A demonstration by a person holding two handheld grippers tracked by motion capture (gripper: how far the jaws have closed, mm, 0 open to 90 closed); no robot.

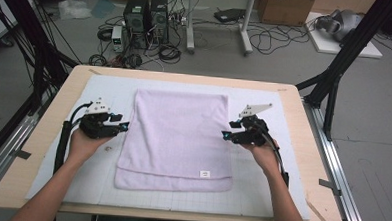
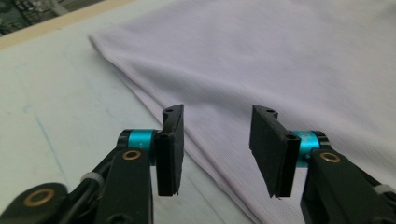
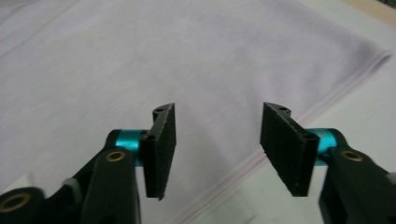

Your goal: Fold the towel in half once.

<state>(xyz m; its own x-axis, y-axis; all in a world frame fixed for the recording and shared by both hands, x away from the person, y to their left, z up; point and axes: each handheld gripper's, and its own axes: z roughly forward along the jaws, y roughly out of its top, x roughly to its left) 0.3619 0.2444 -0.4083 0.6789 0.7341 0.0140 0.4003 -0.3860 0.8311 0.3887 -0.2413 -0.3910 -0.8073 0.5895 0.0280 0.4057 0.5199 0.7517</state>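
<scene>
While both tongs [image 1: 125, 126] [image 1: 226, 135] gape empty, the towel's [image 1: 178, 134] folded underside stays hidden.

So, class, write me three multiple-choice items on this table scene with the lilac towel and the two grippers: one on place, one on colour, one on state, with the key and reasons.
1. Where does the small white label sit on the folded lilac terry towel?
A. near corner, person's right
B. far left corner
C. centre

2. What colour are the metal collars behind the black jaws?
A. red
B. turquoise
C. yellow

3. How do the left gripper and right gripper stand?
A. both shut on the towel
B. one open, one shut
C. both open, holding nothing

Key: 1 A, the high view shows the label by the near edge; 2 B, both gripper views show turquoise collars; 3 C, towel shows through the gap between each pair of jaws.
</scene>
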